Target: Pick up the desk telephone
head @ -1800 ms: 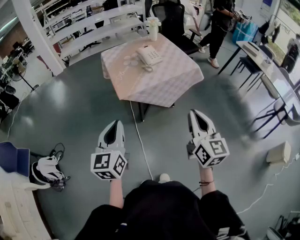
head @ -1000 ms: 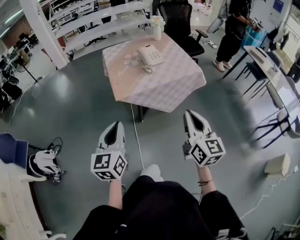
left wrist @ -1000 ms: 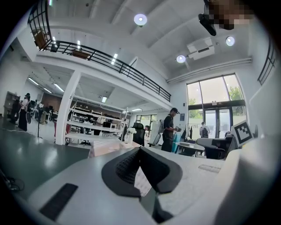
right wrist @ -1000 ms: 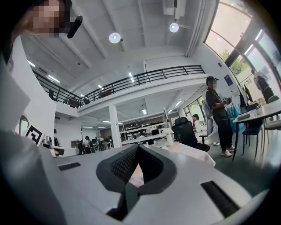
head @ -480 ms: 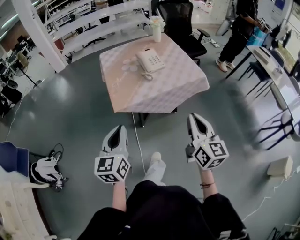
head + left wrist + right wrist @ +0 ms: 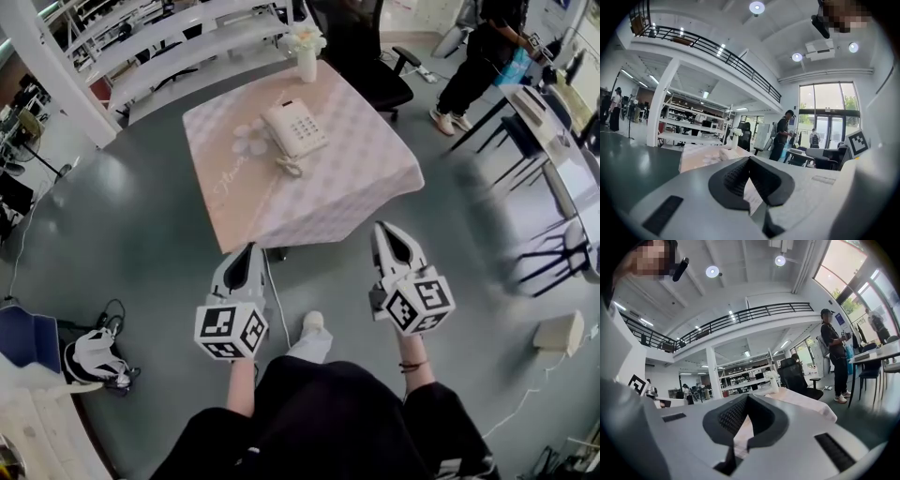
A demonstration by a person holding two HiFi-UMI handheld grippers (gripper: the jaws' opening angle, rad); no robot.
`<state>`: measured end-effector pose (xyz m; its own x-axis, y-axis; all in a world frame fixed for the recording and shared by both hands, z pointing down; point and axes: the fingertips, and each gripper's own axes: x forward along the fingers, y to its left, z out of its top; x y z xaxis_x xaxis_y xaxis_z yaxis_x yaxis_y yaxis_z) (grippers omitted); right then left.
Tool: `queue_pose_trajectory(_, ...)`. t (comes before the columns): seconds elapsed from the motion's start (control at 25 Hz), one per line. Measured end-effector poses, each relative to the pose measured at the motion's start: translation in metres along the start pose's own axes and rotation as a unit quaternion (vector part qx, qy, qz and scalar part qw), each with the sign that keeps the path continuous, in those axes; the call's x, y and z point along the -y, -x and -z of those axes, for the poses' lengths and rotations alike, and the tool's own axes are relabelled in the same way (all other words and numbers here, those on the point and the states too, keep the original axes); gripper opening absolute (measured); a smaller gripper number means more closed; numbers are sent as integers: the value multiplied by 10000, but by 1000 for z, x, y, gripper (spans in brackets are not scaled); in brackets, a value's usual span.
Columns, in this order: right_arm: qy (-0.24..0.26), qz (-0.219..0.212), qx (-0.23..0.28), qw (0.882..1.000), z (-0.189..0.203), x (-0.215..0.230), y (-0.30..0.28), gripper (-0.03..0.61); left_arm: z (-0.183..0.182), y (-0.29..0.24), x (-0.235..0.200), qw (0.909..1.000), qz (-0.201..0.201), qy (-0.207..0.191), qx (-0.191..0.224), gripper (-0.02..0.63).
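Head view: desk telephone (image 6: 295, 128) lies lengthwise up-left; left claw (image 6: 248, 249), right claw (image 6: 383, 228) closed, empty.

Wht left gripper (image 6: 250, 248), blk top (image 6: 328, 412)

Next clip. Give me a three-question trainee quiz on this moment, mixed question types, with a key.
1. True or false: the left gripper and the right gripper both have their jaws together with nothing between them.
2. What stands at the far corner of the table, beyond the desk telephone? A) a vase of flowers B) a laptop C) a mug
3. Does either gripper touch the desk telephone?
Key: 1 true. 2 A. 3 No; both are by the table's near edge, well short of the desk telephone.
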<state>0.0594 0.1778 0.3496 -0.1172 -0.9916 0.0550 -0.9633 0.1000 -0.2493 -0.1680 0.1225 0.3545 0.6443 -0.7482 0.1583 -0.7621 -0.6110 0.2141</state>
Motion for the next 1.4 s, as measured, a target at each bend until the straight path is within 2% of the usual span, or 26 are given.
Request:
queue_pose_trajectory(0.36,11,39,-98,9999,-2,17,-69,-8,-12,-67,-30,9998,153,103,-25,-2)
queue_pose_trajectory(0.96,-134,74,-242,9996,3,42,-132,-8,-4,-120,-59,9990,151,329,-260,-2)
queue_pose_trajectory(1.4,-325,-346,-467,9978,5,78,-211,-8,2,-178,-82,9975,-277,534,-374,-2)
